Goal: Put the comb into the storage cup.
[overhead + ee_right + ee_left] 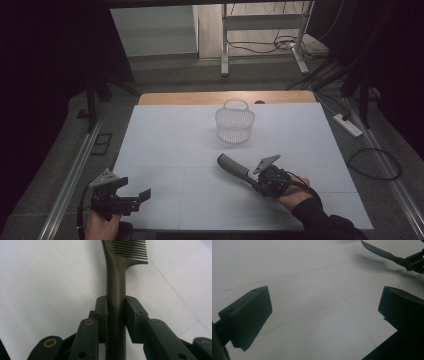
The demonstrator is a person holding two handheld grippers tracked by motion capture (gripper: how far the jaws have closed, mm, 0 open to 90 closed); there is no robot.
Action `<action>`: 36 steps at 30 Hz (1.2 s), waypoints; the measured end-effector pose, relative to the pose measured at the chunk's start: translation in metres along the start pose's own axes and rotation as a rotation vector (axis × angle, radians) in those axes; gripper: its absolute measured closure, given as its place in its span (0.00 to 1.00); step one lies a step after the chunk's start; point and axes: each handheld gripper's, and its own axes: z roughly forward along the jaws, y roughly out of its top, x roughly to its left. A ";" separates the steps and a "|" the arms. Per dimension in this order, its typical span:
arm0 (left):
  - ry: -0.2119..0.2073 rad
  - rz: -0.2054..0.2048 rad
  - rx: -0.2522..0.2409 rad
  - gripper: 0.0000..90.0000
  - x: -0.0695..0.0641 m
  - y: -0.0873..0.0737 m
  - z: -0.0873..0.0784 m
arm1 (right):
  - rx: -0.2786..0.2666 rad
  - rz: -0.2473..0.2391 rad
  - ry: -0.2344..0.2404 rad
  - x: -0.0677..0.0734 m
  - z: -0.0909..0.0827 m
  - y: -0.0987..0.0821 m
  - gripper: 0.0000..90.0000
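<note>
At a white-covered table (165, 145), the right gripper (116, 315) pinches the handle of a dark plastic comb (120, 277), jaws pressed on both sides, the toothed end pointing towards a white plastic openwork basket (235, 122) standing well apart. The left gripper (131, 192) hovers near the table's front corner, jaws spread, nothing between them.

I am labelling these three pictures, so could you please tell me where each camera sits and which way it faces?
High view: above the person's side, looking forward and down on the table and basket; both hands and forearms enter below.
Left gripper view: rides the left gripper, facing across the table through wide-apart fingers.
Right gripper view: rides the right gripper, looking along fingers clamped on the comb.
Shared: all three show the comb.
</note>
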 end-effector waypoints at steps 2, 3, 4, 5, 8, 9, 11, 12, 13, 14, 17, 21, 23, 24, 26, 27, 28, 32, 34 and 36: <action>-0.002 0.012 -0.002 0.00 -0.001 0.002 0.002 | -0.012 -0.016 -0.005 0.000 -0.002 0.000 0.80; -0.006 0.019 -0.002 0.00 -0.001 0.004 0.003 | -0.023 -0.023 -0.008 0.000 -0.003 0.000 0.80; -0.012 0.026 0.000 0.00 -0.001 0.005 0.004 | -0.033 -0.029 -0.012 0.000 -0.004 0.000 0.80; -0.021 0.029 -0.003 0.00 -0.001 0.006 0.005 | -0.039 -0.033 -0.013 0.000 -0.005 0.000 0.80; -0.067 0.028 -0.011 0.00 0.000 0.009 0.010 | -0.059 -0.043 -0.020 -0.001 -0.008 -0.001 0.80; -0.073 0.032 -0.012 0.00 0.000 0.010 0.011 | -0.063 -0.043 -0.023 -0.001 -0.009 -0.001 0.80; -0.086 0.039 -0.010 0.00 -0.001 0.012 0.013 | -0.077 -0.047 -0.030 -0.001 -0.011 -0.002 0.80; -0.091 0.039 -0.011 0.00 -0.001 0.014 0.014 | -0.085 -0.048 -0.030 -0.001 -0.012 -0.002 0.80; -0.099 0.043 -0.015 0.00 -0.001 0.015 0.015 | -0.090 -0.047 -0.030 -0.001 -0.013 -0.002 0.80; -0.103 0.047 -0.014 0.00 -0.001 0.017 0.016 | -0.098 -0.049 -0.034 -0.002 -0.014 -0.002 0.80; -0.099 0.068 -0.015 0.00 -0.003 0.022 0.019 | -0.108 -0.048 -0.036 -0.002 -0.017 -0.003 0.80; -0.115 0.085 -0.028 0.00 -0.005 0.031 0.022 | -0.133 -0.050 -0.038 -0.002 -0.021 -0.004 0.80; -0.127 0.088 -0.037 0.00 -0.006 0.036 0.024 | -0.146 -0.048 -0.042 -0.003 -0.023 -0.004 0.80; -0.131 0.091 -0.038 0.00 -0.007 0.039 0.025 | -0.153 -0.050 -0.044 -0.003 -0.024 -0.004 0.80; -0.138 0.092 -0.046 0.00 -0.009 0.045 0.027 | -0.165 -0.048 -0.050 -0.002 -0.026 -0.005 0.80; -0.142 0.093 -0.047 0.00 -0.010 0.047 0.028 | -0.175 -0.055 -0.052 -0.003 -0.027 -0.005 0.80; -0.147 0.093 -0.046 0.00 -0.010 0.050 0.029 | -0.179 -0.055 -0.054 -0.002 -0.028 -0.005 0.80; -0.153 0.110 -0.049 0.00 -0.016 0.062 0.034 | -0.202 -0.062 -0.064 -0.002 -0.030 -0.005 0.80; -0.161 0.110 -0.051 0.00 -0.018 0.067 0.037 | -0.213 -0.066 -0.071 -0.003 -0.031 -0.005 0.80; -0.172 0.116 -0.053 0.00 -0.021 0.072 0.040 | -0.223 -0.067 -0.078 -0.002 -0.032 -0.005 0.80</action>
